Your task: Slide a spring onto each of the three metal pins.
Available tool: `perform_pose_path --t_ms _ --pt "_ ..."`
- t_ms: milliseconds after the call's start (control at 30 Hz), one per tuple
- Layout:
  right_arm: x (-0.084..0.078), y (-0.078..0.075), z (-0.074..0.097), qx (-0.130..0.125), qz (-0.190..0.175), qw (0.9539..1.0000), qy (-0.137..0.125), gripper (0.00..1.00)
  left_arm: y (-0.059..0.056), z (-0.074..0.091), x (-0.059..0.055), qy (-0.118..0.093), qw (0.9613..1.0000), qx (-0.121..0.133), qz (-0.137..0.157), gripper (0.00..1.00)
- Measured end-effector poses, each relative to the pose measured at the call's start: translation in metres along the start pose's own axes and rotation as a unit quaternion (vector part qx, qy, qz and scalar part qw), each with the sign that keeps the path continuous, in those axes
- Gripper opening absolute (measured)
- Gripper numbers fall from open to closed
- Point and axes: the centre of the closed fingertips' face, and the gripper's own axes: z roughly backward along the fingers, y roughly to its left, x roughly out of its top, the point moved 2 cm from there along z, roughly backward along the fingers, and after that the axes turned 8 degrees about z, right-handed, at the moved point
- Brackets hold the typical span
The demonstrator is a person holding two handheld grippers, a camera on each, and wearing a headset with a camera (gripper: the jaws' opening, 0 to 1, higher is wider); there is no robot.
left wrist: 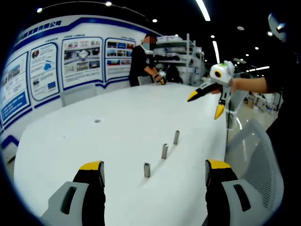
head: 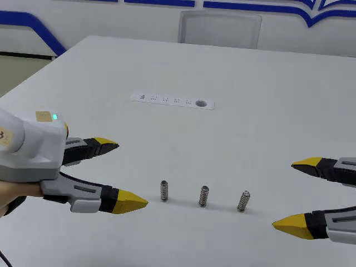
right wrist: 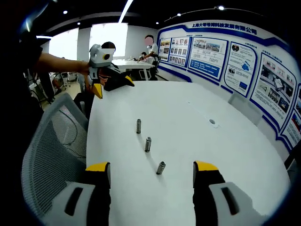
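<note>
Three short coiled springs stand upright in a row on the white table (head: 250, 83): a left spring (head: 164, 191), a middle spring (head: 204, 196) and a right spring (head: 243, 201). Each appears to sit around a thin metal pin, though the pins themselves are hard to make out. In the right gripper view the same row runs away from me (right wrist: 161, 167), (right wrist: 148, 144), (right wrist: 138, 125). My left gripper (head: 127, 175) hovers open to the left of the row, holding nothing. My right gripper (head: 285, 194) hovers open to the right, also holding nothing. Neither touches a spring.
A white power strip (head: 172, 101) lies flush in the table behind the row. A grey chair (head: 219, 28) stands at the far edge and a mesh chair (right wrist: 51, 141) at the near edge. People work at another table (right wrist: 136, 61) in the background.
</note>
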Motion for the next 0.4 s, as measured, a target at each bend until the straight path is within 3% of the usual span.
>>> perform_pose_path --t_ms 400 --pt "-0.0004 0.0033 0.003 -0.011 -0.017 0.9998 -0.004 0.73 -0.004 -0.0001 -0.0035 0.012 0.9998 -0.007 -0.014 0.9"
